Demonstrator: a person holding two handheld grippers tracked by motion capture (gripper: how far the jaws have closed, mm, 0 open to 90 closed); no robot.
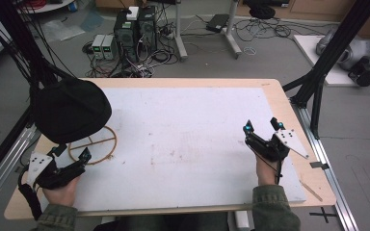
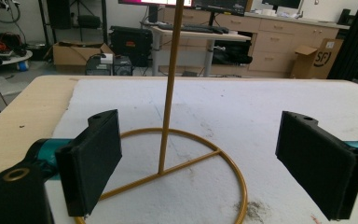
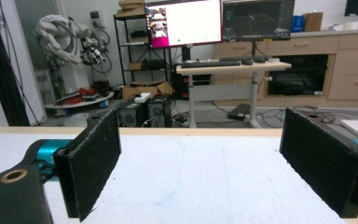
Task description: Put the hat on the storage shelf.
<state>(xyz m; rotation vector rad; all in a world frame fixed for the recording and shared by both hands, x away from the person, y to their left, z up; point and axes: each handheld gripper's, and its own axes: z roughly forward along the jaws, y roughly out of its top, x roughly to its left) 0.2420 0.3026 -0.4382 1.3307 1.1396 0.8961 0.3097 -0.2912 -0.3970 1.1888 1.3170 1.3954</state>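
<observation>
A gold wire stand rises at the table's left. Its ring base [image 1: 98, 146] lies on the white mat [image 1: 188, 139], and a black hat [image 1: 72, 109] sits on top of its pole. My left gripper [image 1: 71, 153] rests low by the near side of the ring, open and empty. In the left gripper view its jaws [image 2: 200, 126] stand wide on either side of the thin pole [image 2: 170, 84], well short of it. My right gripper [image 1: 261, 125] hovers over the mat's right part, open with nothing between its pads [image 3: 93, 158].
The wooden table edge [image 1: 289, 103] borders the mat on the right, with a black frame post [image 1: 318, 77] just beyond. A thin wooden stick [image 1: 311, 189] lies at the front right corner. Computers and cables [image 1: 135, 33] sit on the floor behind the table.
</observation>
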